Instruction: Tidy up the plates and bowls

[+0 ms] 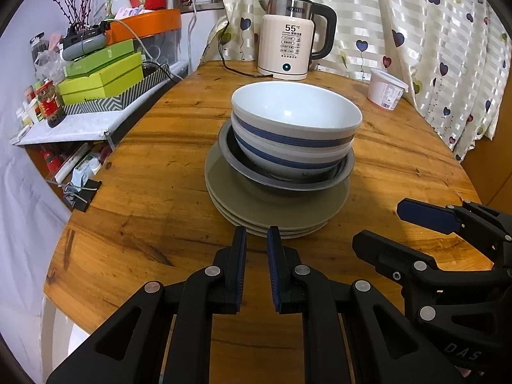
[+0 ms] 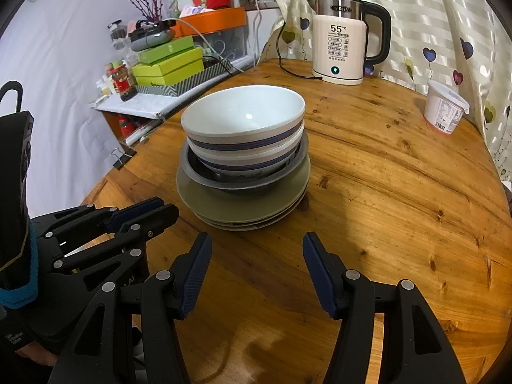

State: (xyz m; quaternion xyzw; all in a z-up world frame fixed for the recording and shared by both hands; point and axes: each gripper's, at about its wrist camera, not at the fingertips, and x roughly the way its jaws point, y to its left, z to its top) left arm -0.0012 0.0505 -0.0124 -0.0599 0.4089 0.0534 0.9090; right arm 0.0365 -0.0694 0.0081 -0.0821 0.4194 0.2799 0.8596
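On the table (image 1: 153, 192), striped bowls (image 1: 296, 128) sit nested in a grey bowl (image 1: 288, 179) atop stacked plates (image 1: 275, 214). The left gripper (image 1: 256, 235) is nearly closed, fingers empty; the right gripper (image 2: 257, 241) gapes empty. Only the right view shows a blue cuff (image 2: 19, 291).

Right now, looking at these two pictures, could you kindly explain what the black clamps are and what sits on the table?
The clamps are handheld two-finger grippers, one in each of a person's hands, each carrying a camera looking along its fingers. The left gripper is nearly shut with nothing between its pads; the right gripper stands open and empty. On the round wooden table sit stacked plates, a grey metal basin on them, and two blue-striped bowls nested inside. Behind stand a kettle and a white tub.
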